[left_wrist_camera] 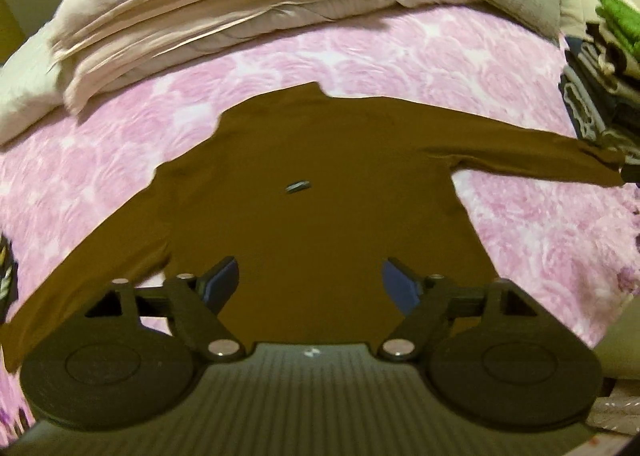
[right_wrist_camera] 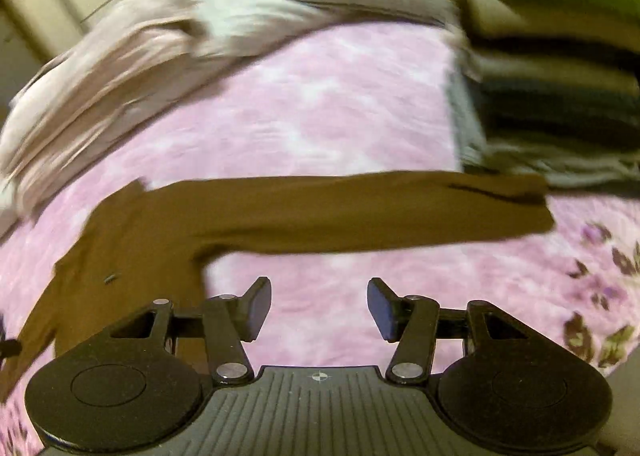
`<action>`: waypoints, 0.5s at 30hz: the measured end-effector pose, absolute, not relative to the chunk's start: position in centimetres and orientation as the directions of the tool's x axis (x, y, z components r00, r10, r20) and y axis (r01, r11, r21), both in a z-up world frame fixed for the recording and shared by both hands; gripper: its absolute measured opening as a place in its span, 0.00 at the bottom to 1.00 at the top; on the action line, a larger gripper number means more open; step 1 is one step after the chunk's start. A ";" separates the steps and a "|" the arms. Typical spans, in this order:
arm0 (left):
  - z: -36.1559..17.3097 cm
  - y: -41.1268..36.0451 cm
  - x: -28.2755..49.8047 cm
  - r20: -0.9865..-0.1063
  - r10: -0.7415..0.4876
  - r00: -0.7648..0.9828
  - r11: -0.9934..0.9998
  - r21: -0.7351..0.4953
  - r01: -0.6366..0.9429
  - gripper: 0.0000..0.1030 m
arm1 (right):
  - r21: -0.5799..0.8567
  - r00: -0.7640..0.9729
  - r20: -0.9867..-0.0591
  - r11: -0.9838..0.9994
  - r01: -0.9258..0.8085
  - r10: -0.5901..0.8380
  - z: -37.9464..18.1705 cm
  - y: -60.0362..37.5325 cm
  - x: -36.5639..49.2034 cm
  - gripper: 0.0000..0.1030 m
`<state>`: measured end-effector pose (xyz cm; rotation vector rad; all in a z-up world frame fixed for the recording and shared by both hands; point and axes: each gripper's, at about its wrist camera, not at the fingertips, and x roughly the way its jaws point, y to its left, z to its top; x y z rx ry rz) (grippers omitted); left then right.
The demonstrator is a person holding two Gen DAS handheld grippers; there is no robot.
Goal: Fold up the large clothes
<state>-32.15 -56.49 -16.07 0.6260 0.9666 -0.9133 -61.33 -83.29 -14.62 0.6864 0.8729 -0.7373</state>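
left gripper [left_wrist_camera: 310,282]: jaws spread wide, blue pads [left_wrist_camera: 224,280] facing each other across broad gap, nothing between them, pointing steeply down. right gripper [right_wrist_camera: 319,308]: jaws apart, gap narrower than left's, pads [right_wrist_camera: 258,306] bare, nothing pinched, also angled steeply down. both black linkages and round housings visible in own wrist views. no hand or sleeve visible.

Both wrist views overlook the brown shirt [left_wrist_camera: 320,184].

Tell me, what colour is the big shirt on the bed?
Brown shirt, clearest in the left wrist view.
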 end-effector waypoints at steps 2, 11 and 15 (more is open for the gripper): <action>-15.4 -53.7 -31.5 -0.886 -0.377 0.268 0.507 0.045 0.861 0.85 | 0.201 0.443 -0.852 0.607 0.769 -0.279 -13.4 -80.2 -59.7 0.55; -11.6 -43.6 -29.7 -0.855 -0.393 0.339 0.572 0.062 0.818 0.99 | 0.140 0.422 -0.886 0.758 0.637 -0.191 -10.6 -66.2 -52.6 0.76; -10.3 -41.2 -30.2 -0.847 -0.385 0.367 0.607 0.067 0.792 0.99 | 0.104 0.408 -0.891 0.787 0.608 -0.198 -9.9 -62.6 -50.8 0.77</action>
